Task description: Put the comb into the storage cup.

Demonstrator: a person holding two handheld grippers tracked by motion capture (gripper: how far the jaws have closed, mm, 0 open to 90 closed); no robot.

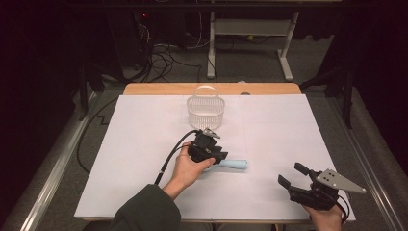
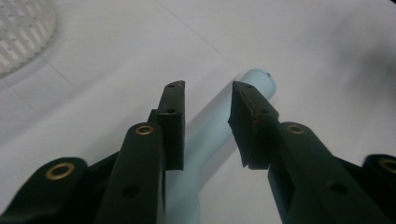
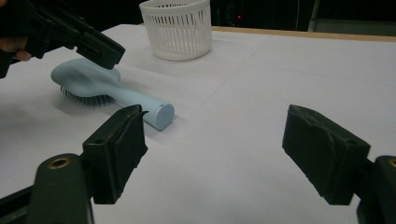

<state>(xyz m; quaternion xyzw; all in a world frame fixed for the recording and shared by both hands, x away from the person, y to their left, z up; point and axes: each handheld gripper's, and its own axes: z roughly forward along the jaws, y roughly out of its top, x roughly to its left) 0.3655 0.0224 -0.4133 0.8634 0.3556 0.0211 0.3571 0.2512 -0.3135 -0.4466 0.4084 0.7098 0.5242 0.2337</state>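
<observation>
Straddling the pale blue hairbrush [image 2: 212, 135], the left gripper [image 2: 208, 100] has its jaws narrowed either side of the handle without touching; right gripper [image 3: 212, 154] gapes wide, well apart.

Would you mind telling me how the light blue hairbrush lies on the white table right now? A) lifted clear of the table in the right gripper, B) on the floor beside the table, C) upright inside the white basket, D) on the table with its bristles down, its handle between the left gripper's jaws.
D: the hairbrush rests bristles down on the table, and the left gripper has its jaws either side of the handle.
</observation>
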